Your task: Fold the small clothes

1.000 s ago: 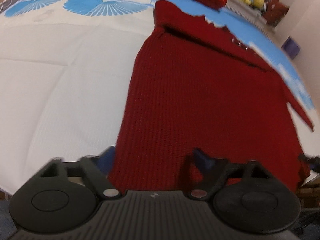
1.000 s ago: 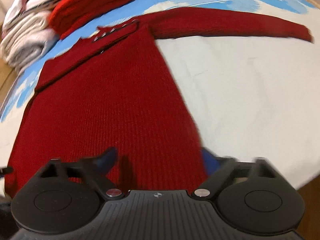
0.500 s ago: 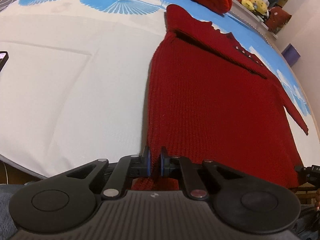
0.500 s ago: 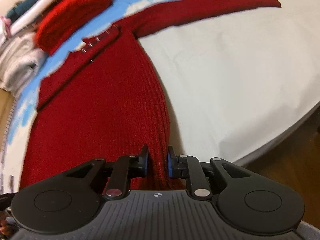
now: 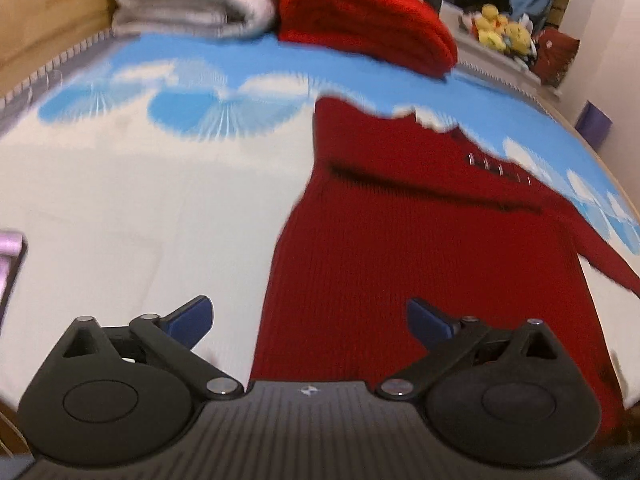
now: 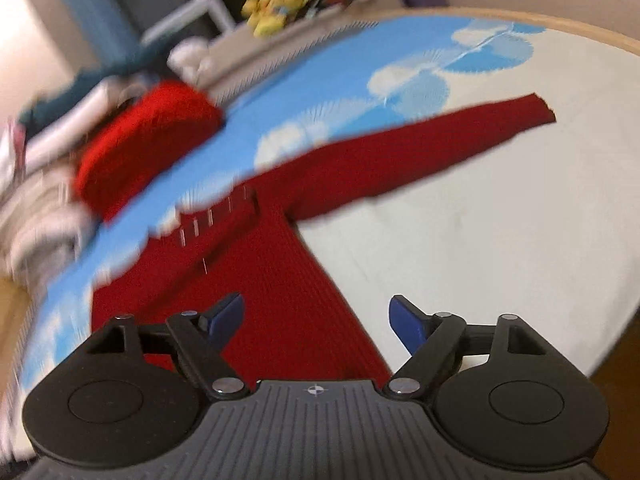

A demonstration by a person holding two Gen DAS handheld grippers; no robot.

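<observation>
Left wrist view takes in the cloth (image 5: 132, 208), white with a blue fan-patterned band along its far side, spread across the surface. On the cloth lies the sweater (image 5: 420, 248), dark red knit, flat, with its collar buttons toward the blue band; the right wrist view shows one sleeve (image 6: 420, 152) stretched straight out over the white part. Beyond the sweater, at the cloth's far edge, sits a folded red knit (image 5: 364, 20), and beside that a stack of pale towels (image 5: 192, 0). Near the sweater's hem, the left gripper (image 5: 308, 316) hangs with its jaws spread wide, holding nothing. The right gripper (image 6: 316, 314) is likewise wide apart and empty above the sweater's side edge.
</observation>
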